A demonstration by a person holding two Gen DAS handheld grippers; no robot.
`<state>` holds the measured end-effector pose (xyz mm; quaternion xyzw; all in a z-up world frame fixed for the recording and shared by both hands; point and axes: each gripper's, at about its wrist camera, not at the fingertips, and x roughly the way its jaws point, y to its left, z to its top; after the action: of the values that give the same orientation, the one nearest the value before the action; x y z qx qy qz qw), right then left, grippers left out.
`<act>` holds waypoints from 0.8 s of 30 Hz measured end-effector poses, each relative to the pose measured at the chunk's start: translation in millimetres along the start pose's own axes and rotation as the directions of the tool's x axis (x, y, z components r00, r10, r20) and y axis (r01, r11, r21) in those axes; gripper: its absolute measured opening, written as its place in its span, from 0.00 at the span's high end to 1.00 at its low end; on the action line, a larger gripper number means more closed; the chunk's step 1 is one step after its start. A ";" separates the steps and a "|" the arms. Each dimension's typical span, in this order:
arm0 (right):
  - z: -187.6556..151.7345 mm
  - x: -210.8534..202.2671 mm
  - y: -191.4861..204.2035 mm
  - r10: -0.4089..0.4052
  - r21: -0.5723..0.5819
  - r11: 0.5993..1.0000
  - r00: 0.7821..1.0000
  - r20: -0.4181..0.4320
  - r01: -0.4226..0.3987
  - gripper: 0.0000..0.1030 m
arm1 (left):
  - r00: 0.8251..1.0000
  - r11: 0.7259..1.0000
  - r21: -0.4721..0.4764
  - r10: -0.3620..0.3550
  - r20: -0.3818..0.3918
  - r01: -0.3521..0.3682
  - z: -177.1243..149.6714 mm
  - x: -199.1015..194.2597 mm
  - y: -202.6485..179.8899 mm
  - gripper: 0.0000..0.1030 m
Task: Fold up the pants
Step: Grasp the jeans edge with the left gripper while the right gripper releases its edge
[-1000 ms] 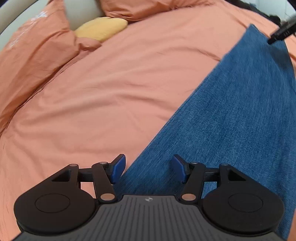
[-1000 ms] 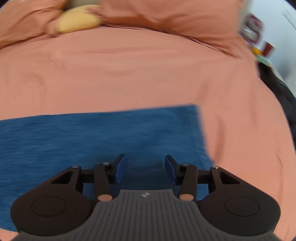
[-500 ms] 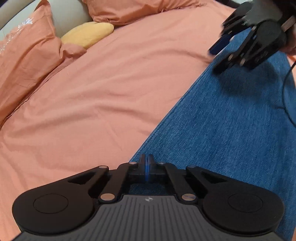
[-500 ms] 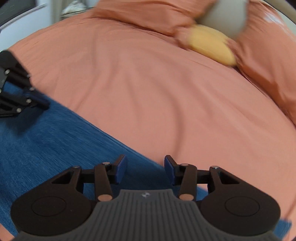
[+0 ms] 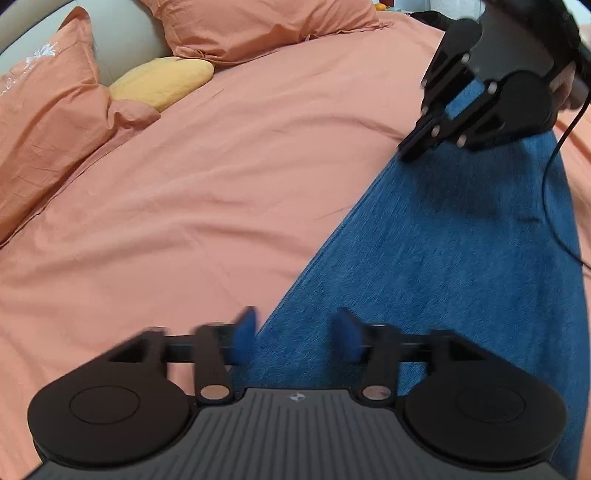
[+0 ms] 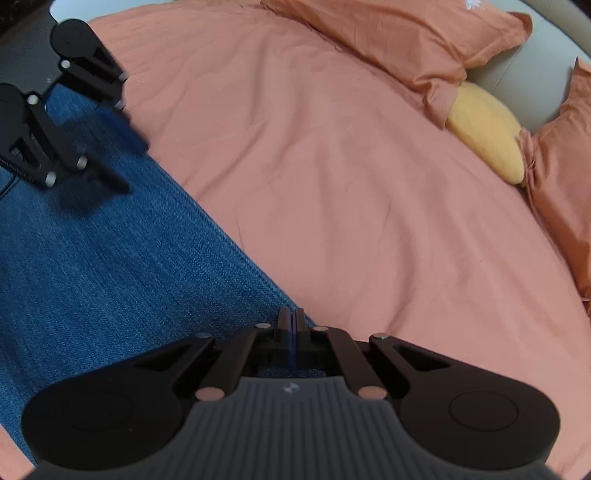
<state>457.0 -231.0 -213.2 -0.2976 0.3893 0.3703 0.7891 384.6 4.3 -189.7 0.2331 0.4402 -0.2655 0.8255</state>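
Pants (image 5: 461, 266), blue denim, lie flat on the orange bedsheet (image 5: 221, 184), filling the lower right of the left view. Left gripper (image 5: 295, 332) has just been opening, jaws wide over the pants' edge, pads clear of the cloth. Right gripper (image 6: 291, 325) has just closed at that edge; whether it pinches cloth is unclear.

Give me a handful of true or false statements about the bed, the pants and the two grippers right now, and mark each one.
1. The blue pants lie on an orange bedsheet. True.
2. The right gripper is wide open. False: its jaws have just closed and meet at the pants' edge.
3. The left gripper is open. True: its jaws have just been opening.
4. The cushion between the pillows is green. False: it is yellow.
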 end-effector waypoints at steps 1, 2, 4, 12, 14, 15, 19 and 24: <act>0.8 -2.2 0.1 -0.005 -0.003 1.000 1.000 0.002 0.005 1.00 | 1.000 1.000 -0.009 -0.005 -0.017 0.005 -2.5 2.7 2.9 0.40; 0.9 -3.9 0.1 -0.010 -0.013 1.000 1.000 0.004 0.010 1.00 | 1.000 0.999 -0.032 -0.009 -0.030 0.008 -4.4 5.7 5.6 0.40; -1.6 -9.1 5.4 -0.033 -0.036 0.999 0.999 0.012 0.033 1.00 | 0.998 0.998 -0.063 -0.026 -0.050 0.022 -7.7 11.9 8.1 0.49; 7.8 -3.9 -10.1 -0.150 0.029 0.988 0.988 0.023 0.150 1.00 | 0.998 0.993 -0.095 0.063 -0.008 -0.063 -1.5 4.9 2.7 1.00; 7.5 -1.2 -16.2 -0.147 0.055 0.988 0.989 -0.001 0.147 1.00 | 0.995 0.991 -0.089 0.097 -0.003 -0.097 -1.2 4.7 -0.3 1.00; 6.1 0.5 -17.1 -0.165 0.062 0.984 0.986 -0.016 0.166 1.00 | 0.993 0.989 -0.090 0.119 -0.001 -0.118 0.0 4.9 -1.9 1.00; -10.3 -2.7 -26.2 -0.207 0.104 0.971 0.975 -0.077 0.215 1.00 | 0.971 0.970 -0.055 0.239 0.005 -0.238 7.7 7.1 -8.3 1.00; -52.2 -33.2 -59.6 -0.230 0.282 0.923 0.963 -0.140 0.262 1.00 | 0.964 0.953 -0.144 0.265 -0.028 -0.266 11.2 3.0 7.5 1.00</act>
<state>471.1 -315.0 -201.8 -0.2405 0.4409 0.1891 0.8438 397.6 2.3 -185.4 0.2300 0.4268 -0.1182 0.8666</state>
